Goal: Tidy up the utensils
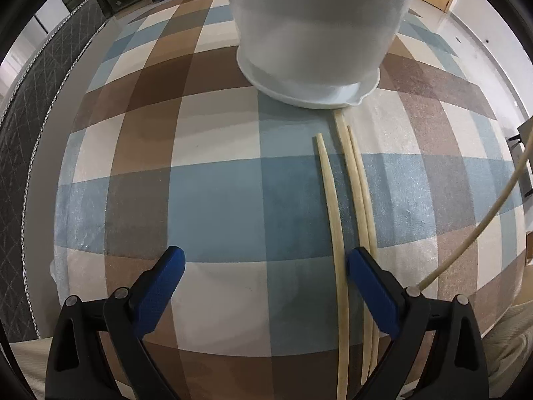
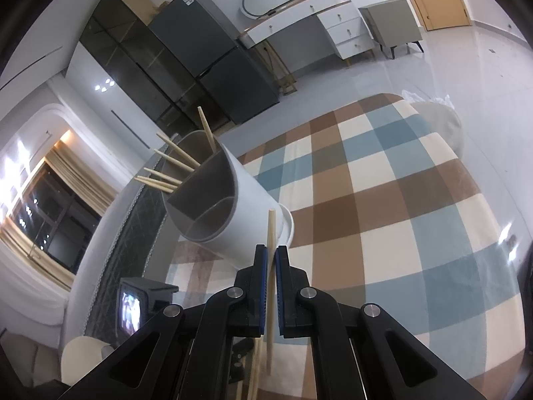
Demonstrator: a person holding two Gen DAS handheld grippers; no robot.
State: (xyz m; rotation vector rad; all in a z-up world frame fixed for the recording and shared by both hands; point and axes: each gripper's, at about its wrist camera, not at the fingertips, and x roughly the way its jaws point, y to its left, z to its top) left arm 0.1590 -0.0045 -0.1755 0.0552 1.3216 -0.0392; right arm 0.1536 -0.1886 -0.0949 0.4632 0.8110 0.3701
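Observation:
A white utensil holder [image 1: 316, 30] stands on the checked tablecloth ahead of my left gripper [image 1: 266, 263]. That gripper is open and empty, low over the cloth. Three pale chopsticks [image 1: 333, 206] lie on the cloth by its right finger [image 1: 373, 286]. My right gripper [image 2: 271, 260] is shut on one chopstick [image 2: 270, 233], held upright in the air just right of the holder [image 2: 233, 210]. Several chopsticks [image 2: 173, 166] stand in the holder's far compartment. The held chopstick also shows at the right of the left wrist view [image 1: 483, 220].
The checked tablecloth [image 1: 216, 193] covers the table. A dark quilted chair back [image 1: 30, 126] runs along its left edge. A grey fridge [image 2: 213, 66], a white desk [image 2: 309, 23] and a tiled floor lie beyond the table.

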